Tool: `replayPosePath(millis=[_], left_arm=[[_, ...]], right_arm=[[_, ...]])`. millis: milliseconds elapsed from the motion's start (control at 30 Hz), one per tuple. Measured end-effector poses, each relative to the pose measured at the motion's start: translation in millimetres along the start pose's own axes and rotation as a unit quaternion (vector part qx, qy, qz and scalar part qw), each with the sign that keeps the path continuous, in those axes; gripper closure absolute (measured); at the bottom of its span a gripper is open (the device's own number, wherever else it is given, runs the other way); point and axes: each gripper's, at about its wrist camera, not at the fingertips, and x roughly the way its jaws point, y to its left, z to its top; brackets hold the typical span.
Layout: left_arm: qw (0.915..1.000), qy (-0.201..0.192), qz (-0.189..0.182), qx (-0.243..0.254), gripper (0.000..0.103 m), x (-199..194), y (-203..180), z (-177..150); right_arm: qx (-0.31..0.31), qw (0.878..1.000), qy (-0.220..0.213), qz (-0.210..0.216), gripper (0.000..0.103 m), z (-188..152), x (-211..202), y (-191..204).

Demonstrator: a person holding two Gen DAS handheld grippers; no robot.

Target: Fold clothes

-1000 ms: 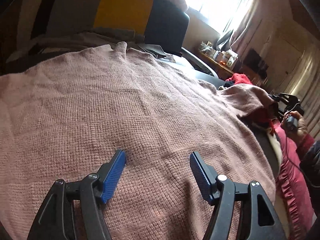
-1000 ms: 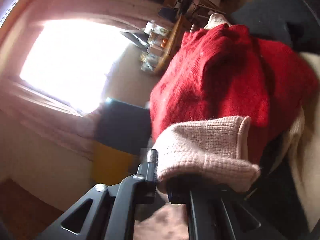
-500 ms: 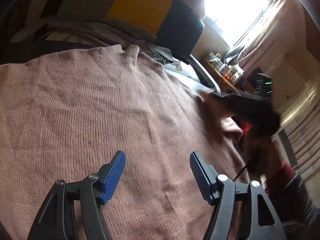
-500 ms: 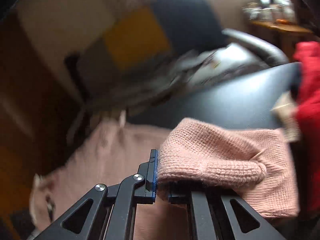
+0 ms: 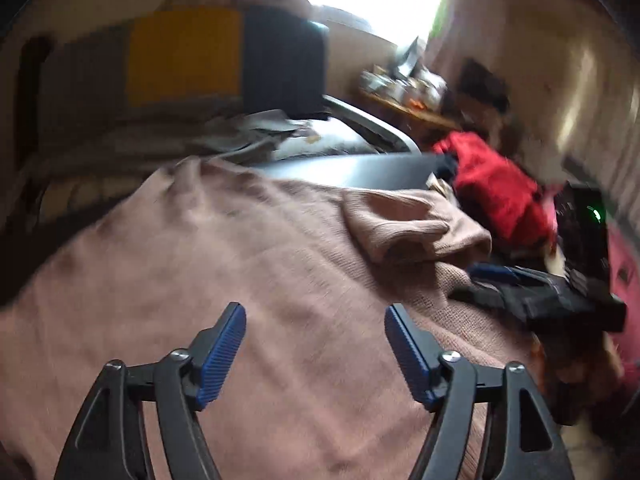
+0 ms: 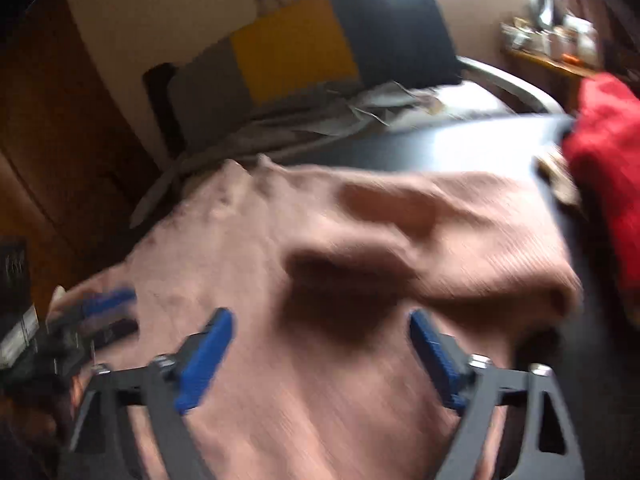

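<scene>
A pink knit sweater [image 5: 224,264] lies spread flat on a dark surface; it also fills the right wrist view [image 6: 320,264]. Its right sleeve [image 5: 412,224] is folded in onto the body and lies loose [image 6: 452,236]. My left gripper [image 5: 314,344] is open and empty just above the sweater's lower part. My right gripper [image 6: 320,352] is open and empty above the sweater, near the folded sleeve. It also shows at the right of the left wrist view [image 5: 520,288], and the left gripper shows at the left of the right wrist view [image 6: 100,312].
A red garment [image 5: 492,184] is piled at the right beyond the sweater [image 6: 604,192]. Grey cloths [image 5: 224,136] and a yellow and dark cushion [image 5: 224,60] lie at the back. A cluttered wooden shelf [image 5: 404,92] stands under the bright window.
My right gripper carried the sleeve in over the sweater's body, let it go and opened. The sleeve now lies folded on the body. My left gripper stayed open over the sweater.
</scene>
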Motion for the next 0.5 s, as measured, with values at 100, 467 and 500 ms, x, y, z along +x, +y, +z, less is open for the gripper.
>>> replayPosePath(millis=[100,467,500], left_arm=[[0.9985,0.013,-0.003,0.053,0.018,26.6,-25.0,20.3],[0.9878,0.090,0.004,0.127,0.038,112.3,-63.2,55.7],[0.9888,0.093,0.006,0.117,0.041,116.7,-61.4,57.8]], right_arm=[[0.001,1.000,0.019,-0.004,0.000,-31.0,-8.0,-16.0],[0.058,0.995,-0.030,0.070,0.000,-40.4,-23.2,-31.3],[0.066,0.994,-0.034,0.079,0.000,-40.6,-24.4,-33.7]])
